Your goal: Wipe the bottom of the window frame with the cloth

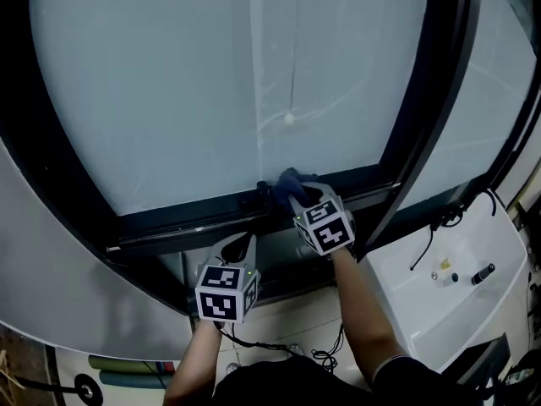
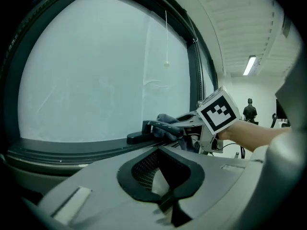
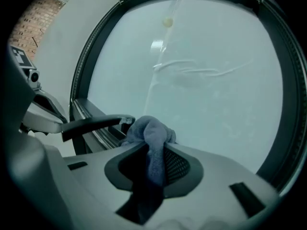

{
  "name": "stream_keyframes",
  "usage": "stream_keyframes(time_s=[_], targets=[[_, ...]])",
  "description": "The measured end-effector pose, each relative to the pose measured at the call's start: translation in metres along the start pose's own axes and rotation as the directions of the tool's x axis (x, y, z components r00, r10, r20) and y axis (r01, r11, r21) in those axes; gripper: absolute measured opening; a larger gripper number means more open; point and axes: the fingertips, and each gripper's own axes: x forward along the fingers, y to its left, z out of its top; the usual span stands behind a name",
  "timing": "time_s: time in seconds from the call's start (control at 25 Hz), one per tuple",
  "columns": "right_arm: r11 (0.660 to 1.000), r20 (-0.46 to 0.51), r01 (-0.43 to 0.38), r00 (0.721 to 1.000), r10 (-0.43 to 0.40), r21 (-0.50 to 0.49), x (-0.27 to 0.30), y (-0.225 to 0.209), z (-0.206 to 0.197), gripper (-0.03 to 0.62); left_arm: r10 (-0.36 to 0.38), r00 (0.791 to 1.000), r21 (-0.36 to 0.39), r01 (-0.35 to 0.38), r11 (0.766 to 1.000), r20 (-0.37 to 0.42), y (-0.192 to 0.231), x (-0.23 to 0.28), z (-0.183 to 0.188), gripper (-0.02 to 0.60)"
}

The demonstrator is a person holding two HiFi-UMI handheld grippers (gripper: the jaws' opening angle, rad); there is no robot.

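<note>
A blue-grey cloth (image 1: pixel 290 178) is bunched against the dark bottom rail of the window frame (image 1: pixel 186 222), beside a black window handle (image 1: pixel 262 194). My right gripper (image 1: pixel 297 196) is shut on the cloth, and in the right gripper view the cloth (image 3: pixel 151 133) hangs down between the jaws of that gripper (image 3: pixel 152 150) in front of the pane. My left gripper (image 1: pixel 239 245) sits lower and to the left, below the rail, shut with nothing in it. The left gripper view shows the left gripper (image 2: pixel 160 152), the cloth (image 2: pixel 165 120), the handle (image 2: pixel 144 134) and the rail (image 2: pixel 72 150).
A blind cord with a small bead (image 1: pixel 289 118) hangs in front of the frosted pane. A white counter (image 1: pixel 397 286) with small items and a black cable stands at the right. A person (image 2: pixel 249 110) stands far off in the room.
</note>
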Motion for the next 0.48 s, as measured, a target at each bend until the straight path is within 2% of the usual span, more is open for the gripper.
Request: stream_keyframes(time_s=[0.2, 0.48], targets=[[1.000, -0.043, -0.028, 0.999, 0.028, -0.003, 0.016, 0.008, -0.014, 0.098, 0.014, 0.999, -0.010, -0.014, 1.000, -0.032, -0.007, 0.009, -0.014, 0.006], [1.000, -0.051, 0.006, 0.999, -0.005, 0.016, 0.013, -0.017, -0.026, 0.099, -0.036, 0.998, -0.001, 0.036, 0.999, -0.054, -0.032, 0.028, -0.020, 0.006]])
